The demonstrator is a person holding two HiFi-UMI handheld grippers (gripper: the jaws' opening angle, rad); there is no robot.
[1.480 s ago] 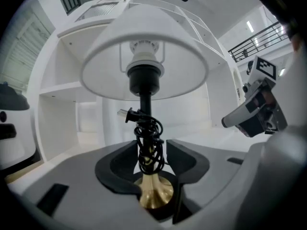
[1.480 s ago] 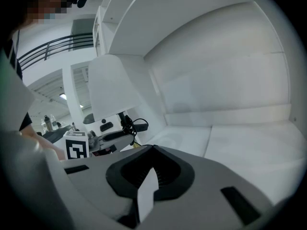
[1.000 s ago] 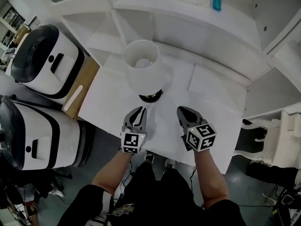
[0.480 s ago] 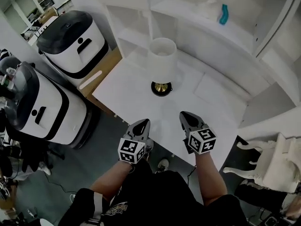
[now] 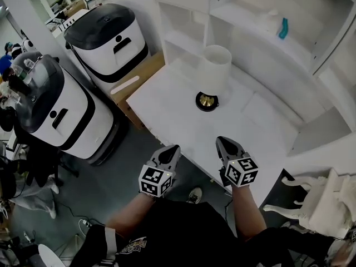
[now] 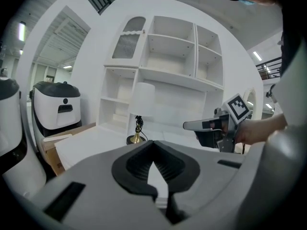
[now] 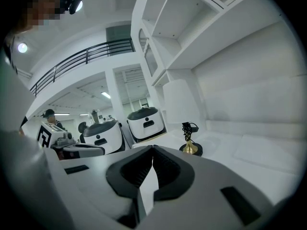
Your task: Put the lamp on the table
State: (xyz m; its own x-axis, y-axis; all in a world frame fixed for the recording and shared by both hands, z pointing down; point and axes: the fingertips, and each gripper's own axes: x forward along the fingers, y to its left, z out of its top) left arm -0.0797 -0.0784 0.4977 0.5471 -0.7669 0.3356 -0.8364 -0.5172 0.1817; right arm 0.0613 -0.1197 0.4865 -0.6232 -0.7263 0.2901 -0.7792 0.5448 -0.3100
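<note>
The lamp [image 5: 214, 71], with a white shade and a black and brass base, stands upright on the white table [image 5: 167, 113], toward its back. Both grippers hover at the table's near edge, well short of the lamp. My left gripper [image 5: 173, 149] is shut with nothing in it, its tips [image 6: 153, 143] meeting. My right gripper [image 5: 221, 141] is also shut and empty, jaws [image 7: 152, 148] closed together. The lamp [image 6: 142, 102] stands beyond the left jaws, and the lamp [image 7: 181, 107] is ahead and right of the right jaws.
Two white and black machines [image 5: 105, 35] [image 5: 55, 110] stand left of the table, beside a cardboard box [image 5: 133, 82]. White shelving [image 5: 256, 38] rises behind the table, with a teal object [image 5: 283, 28] on a shelf. A white chair [image 5: 314, 204] stands at the right.
Both grippers have drawn back from the lamp to the table's near edge and risen. The left jaws, slightly apart before, are now closed. The lamp stays in place on the table.
</note>
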